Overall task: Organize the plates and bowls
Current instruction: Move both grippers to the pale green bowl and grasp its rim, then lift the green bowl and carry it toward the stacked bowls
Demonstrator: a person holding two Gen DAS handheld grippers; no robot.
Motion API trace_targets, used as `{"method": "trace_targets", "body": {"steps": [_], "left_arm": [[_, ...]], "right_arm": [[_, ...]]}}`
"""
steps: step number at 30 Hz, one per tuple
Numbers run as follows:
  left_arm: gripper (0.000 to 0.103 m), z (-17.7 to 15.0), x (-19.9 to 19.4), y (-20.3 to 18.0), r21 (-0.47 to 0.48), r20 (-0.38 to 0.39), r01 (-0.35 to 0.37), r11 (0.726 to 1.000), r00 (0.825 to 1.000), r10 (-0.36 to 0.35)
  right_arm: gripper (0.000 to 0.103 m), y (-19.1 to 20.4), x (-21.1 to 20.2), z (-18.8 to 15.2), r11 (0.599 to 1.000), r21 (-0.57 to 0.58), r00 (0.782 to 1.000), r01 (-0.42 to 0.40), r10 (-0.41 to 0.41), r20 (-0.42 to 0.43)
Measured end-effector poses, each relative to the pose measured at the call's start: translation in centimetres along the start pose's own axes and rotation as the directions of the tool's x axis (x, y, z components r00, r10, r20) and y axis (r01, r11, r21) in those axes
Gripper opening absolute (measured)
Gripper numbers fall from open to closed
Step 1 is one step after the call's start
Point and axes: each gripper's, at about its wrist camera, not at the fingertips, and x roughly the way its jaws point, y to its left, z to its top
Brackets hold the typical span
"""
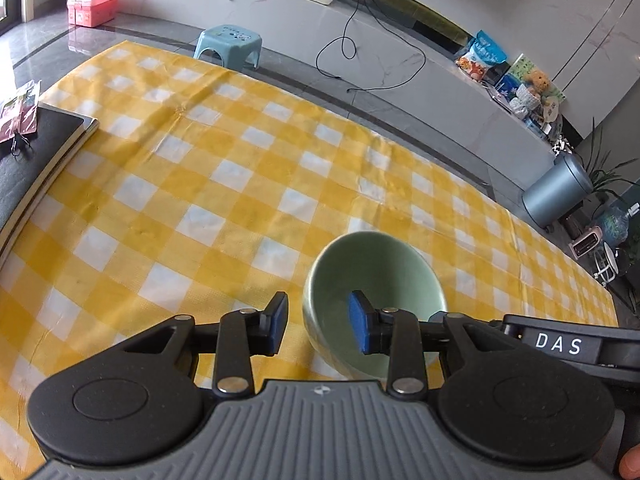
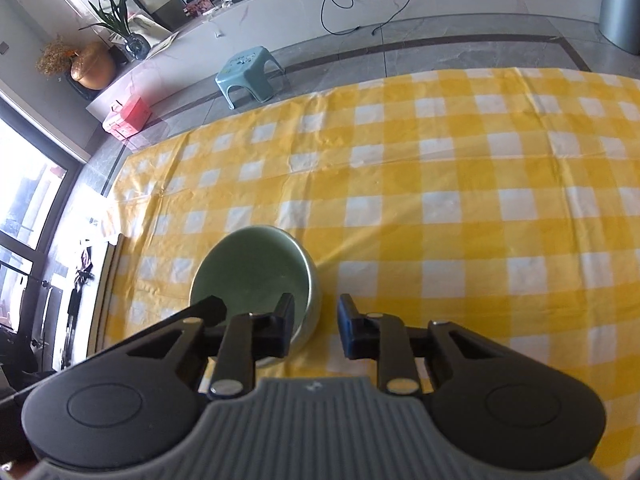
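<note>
A pale green bowl (image 1: 376,280) stands on the yellow checked tablecloth (image 1: 200,184). My left gripper (image 1: 318,326) is open and straddles the bowl's near left wall, with its right finger inside the bowl and its left finger outside. In the right wrist view the same bowl (image 2: 252,268) is straddled by my right gripper (image 2: 314,326), open, with its left finger inside the bowl and its right finger outside over the cloth (image 2: 460,200). A tip of the other gripper shows at the bowl's left rim.
A dark notebook (image 1: 36,152) lies at the table's left edge. Beyond the table's far edge stand a blue stool (image 1: 228,46), a pink box (image 1: 92,4) and a grey bin (image 1: 558,188) on the floor.
</note>
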Motion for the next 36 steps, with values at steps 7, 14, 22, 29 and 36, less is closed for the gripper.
{"method": "trace_targets", "body": {"steps": [7, 14, 22, 29, 36], "left_arm": [[0.022, 0.7, 1.4, -0.3, 0.014, -0.022, -0.013, 1.000, 1.000, 0.014], [0.011, 0.6, 2.1, -0.4, 0.015, -0.034, -0.043, 0.999, 0.998, 0.044], [0.008, 0.6, 2.3, -0.3, 0.021, -0.031, -0.049, 0.999, 0.998, 0.050], [0.008, 0.6, 2.0, -0.6, 0.027, -0.037, -0.042, 0.999, 0.998, 0.043], [0.008, 0.0, 0.6, -1.5, 0.043, -0.033, -0.018, 0.999, 0.999, 0.020]], "right_arm": [[0.015, 0.4, 2.1, 0.5, 0.999, 0.037, 1.000, 0.022, -0.021, -0.015], [0.011, 0.2, 3.3, 0.2, 0.998, 0.054, 0.999, 0.032, -0.030, -0.032], [0.010, 0.2, 3.7, -0.1, 0.998, 0.057, 0.999, 0.027, -0.025, -0.027], [0.008, 0.3, 3.5, -0.4, 0.997, 0.065, 0.999, 0.042, -0.040, -0.031], [0.008, -0.1, 1.9, -0.8, 0.997, 0.068, 0.999, 0.044, -0.043, -0.021]]}}
